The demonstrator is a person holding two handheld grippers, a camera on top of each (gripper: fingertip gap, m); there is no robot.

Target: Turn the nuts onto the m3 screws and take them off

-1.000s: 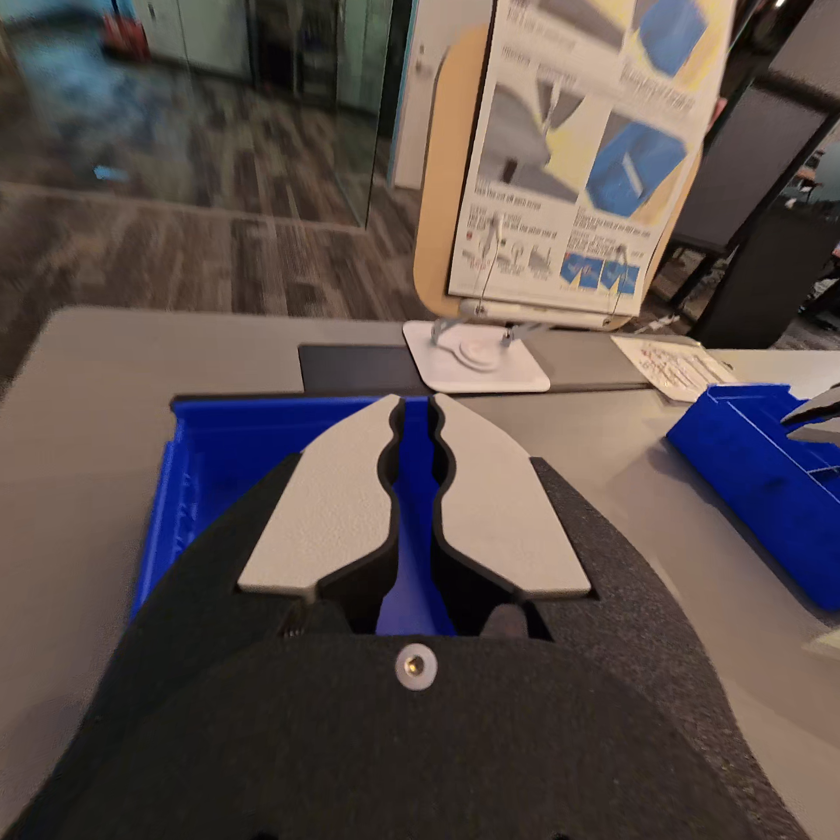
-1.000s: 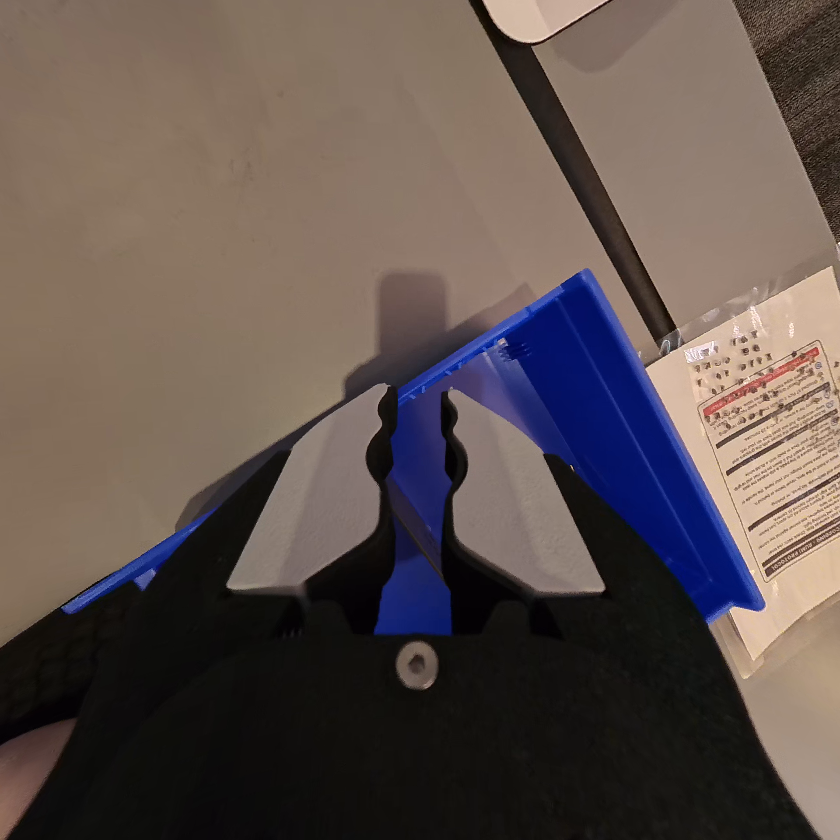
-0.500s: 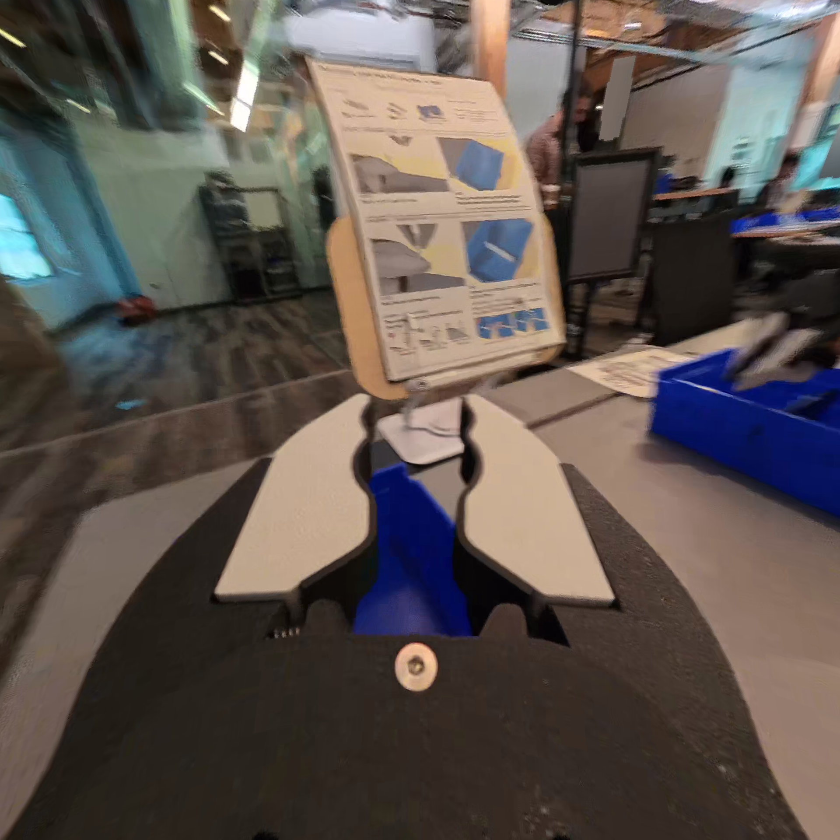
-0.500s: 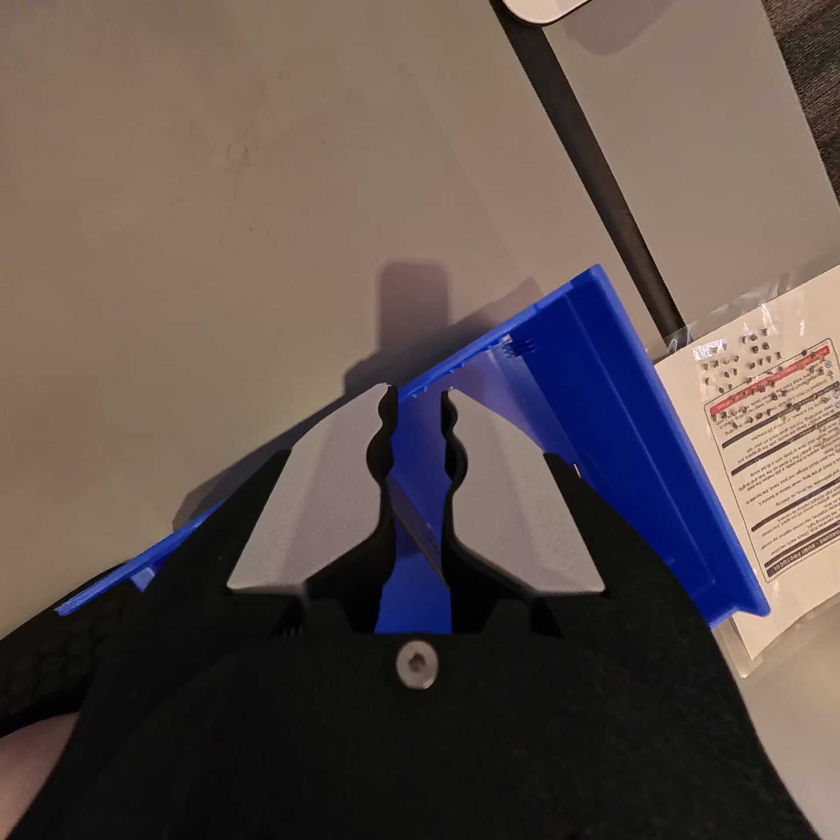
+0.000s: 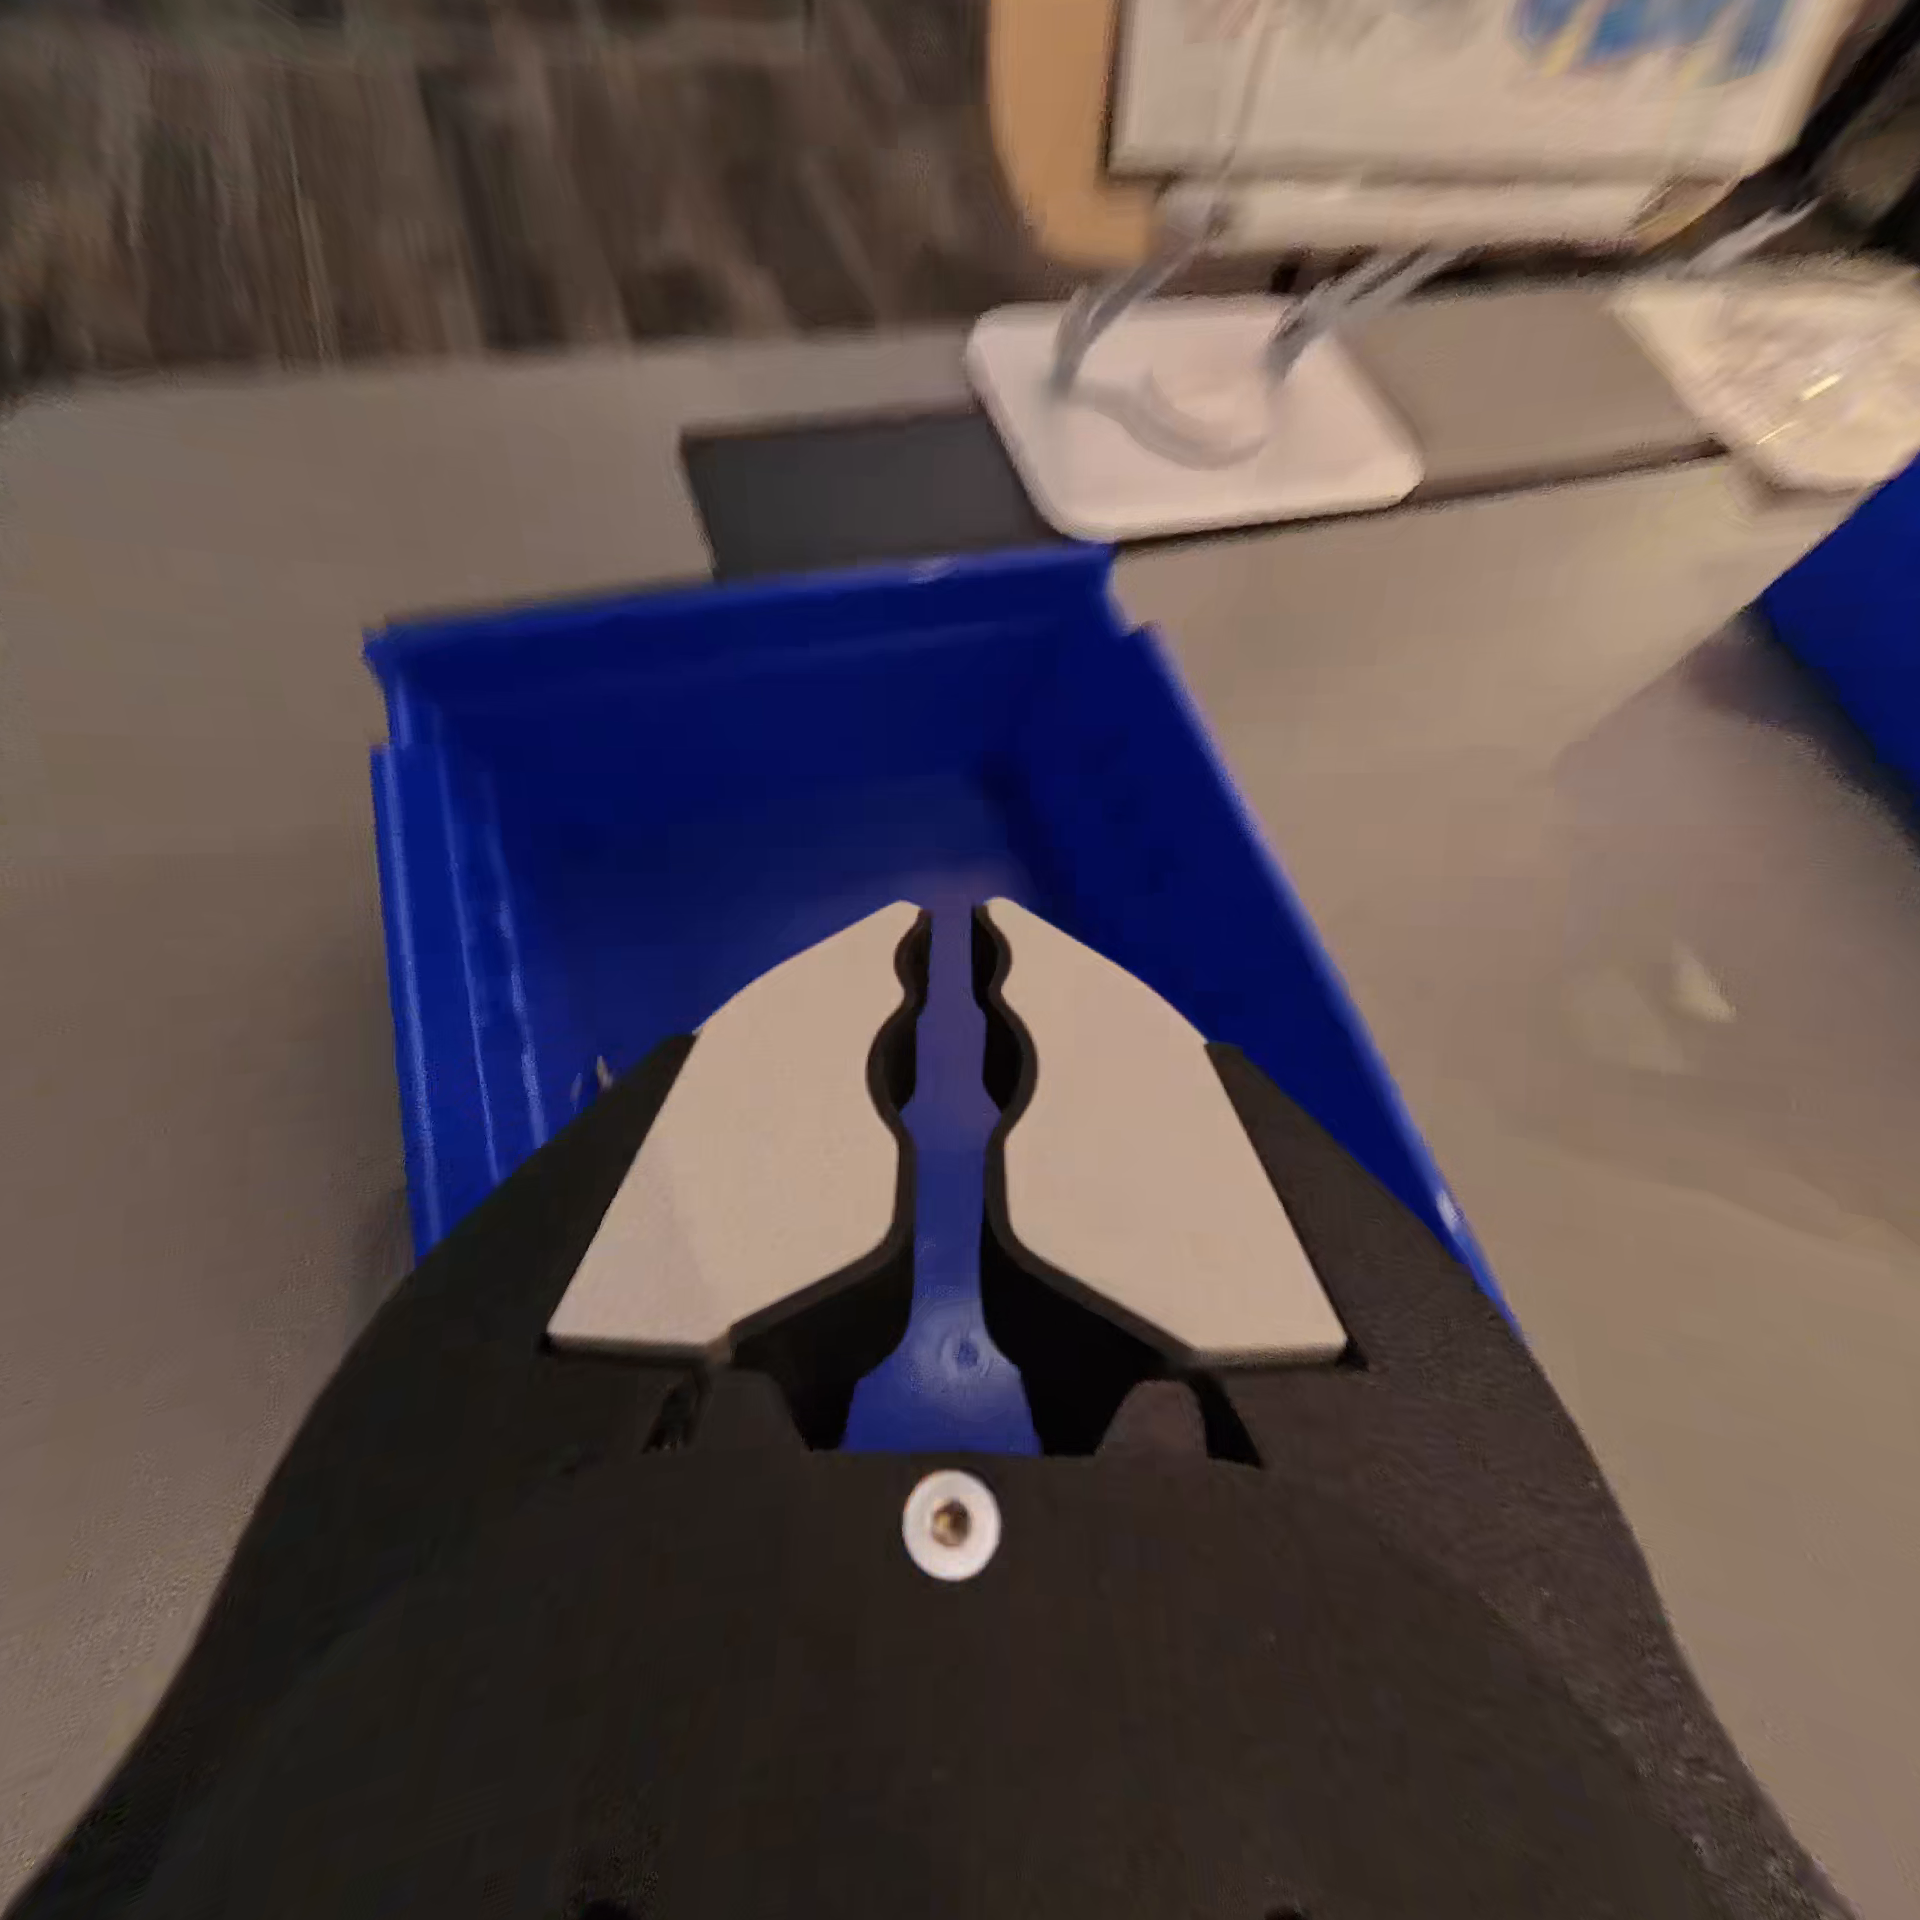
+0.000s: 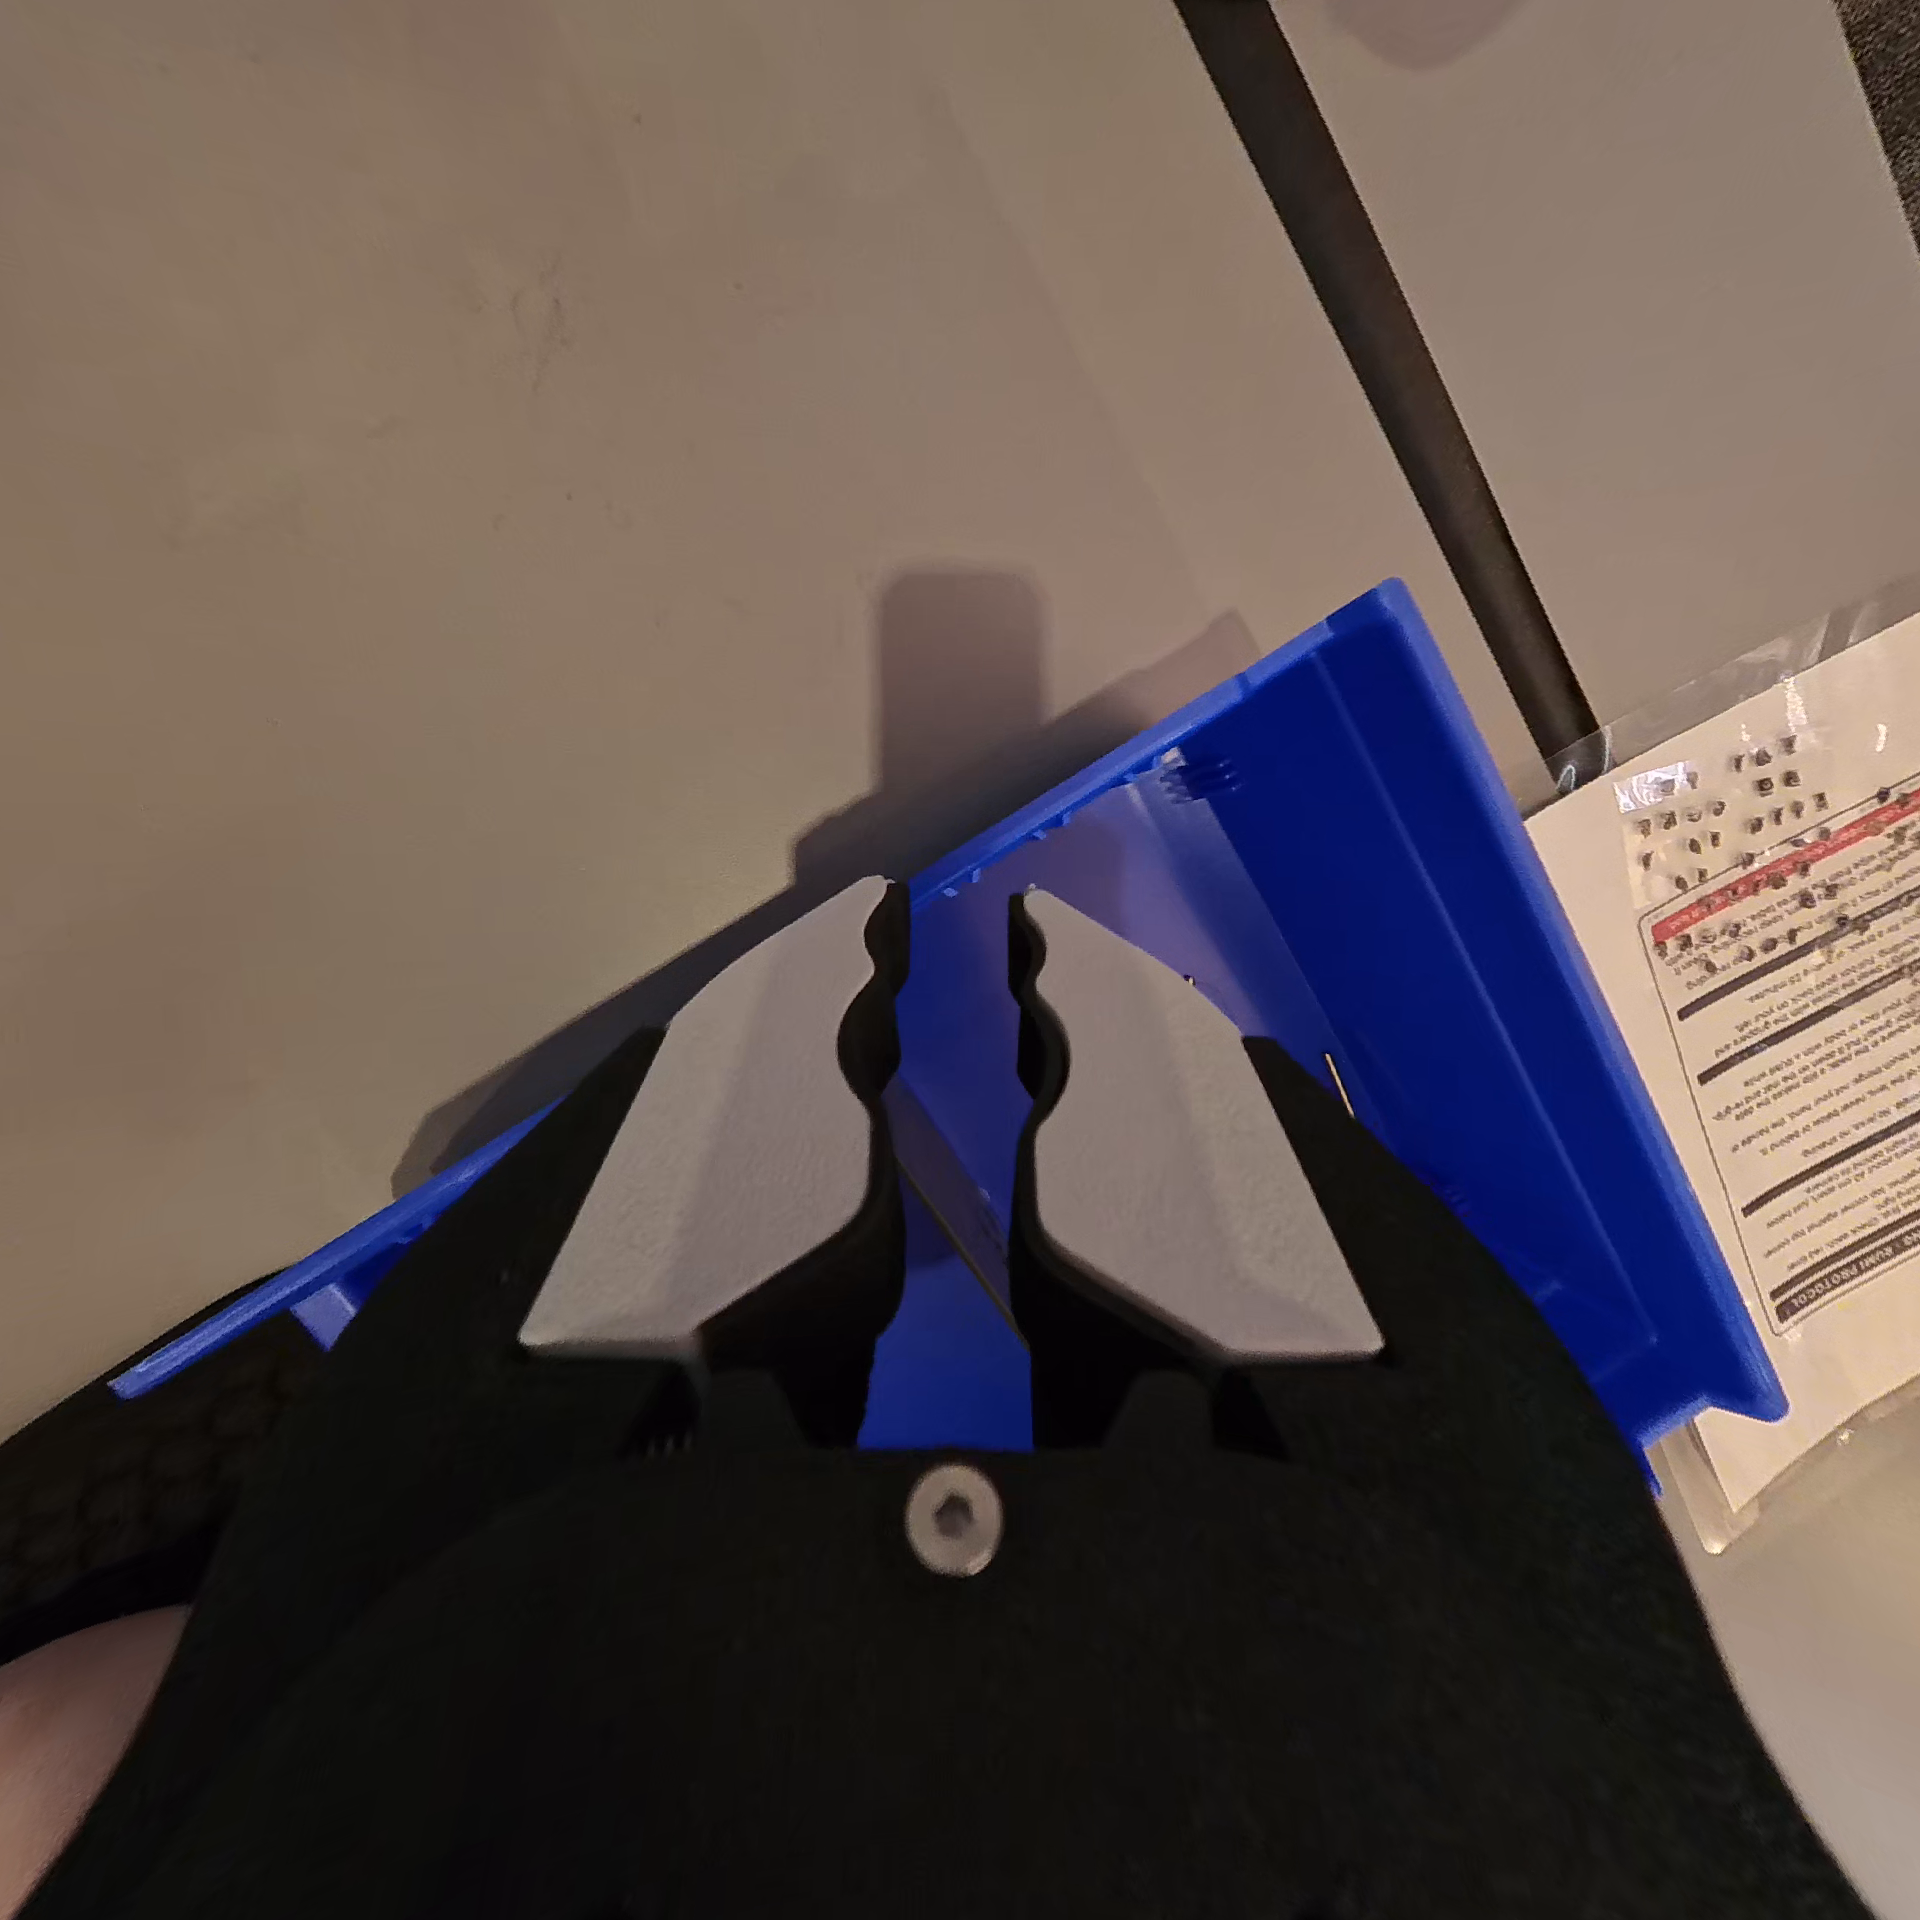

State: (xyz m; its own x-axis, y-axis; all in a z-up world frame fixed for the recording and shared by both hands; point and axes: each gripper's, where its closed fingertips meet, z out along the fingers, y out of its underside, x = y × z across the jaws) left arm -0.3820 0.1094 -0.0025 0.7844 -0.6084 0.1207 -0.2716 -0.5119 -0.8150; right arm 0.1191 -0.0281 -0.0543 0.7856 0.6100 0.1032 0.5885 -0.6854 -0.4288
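Bins both blue. Left gripper [image 5: 948, 914] nearly closed, empty, over blue bin [image 5: 727, 665] at frame centre. Right gripper [image 6: 956, 894] slightly open, empty, inside second bin [image 6: 1455, 935]. Nuts and screws not discernible; bag of small parts [image 6: 1766, 831] right edge. Lower slowly, locate one screw before pinching.

Both bins look like smooth moulded plastic with a slight sheen: the left blue bin [image 5: 727, 790] and the right blue bin [image 6: 1455, 935]. The grey table [image 6: 520, 416] is matt and smooth. The left gripper [image 5: 948, 914] and right gripper [image 6: 956, 894] have grainy black bodies with flat matt grey finger faces. A glossy clear plastic bag [image 6: 1787, 935] holds printed paper
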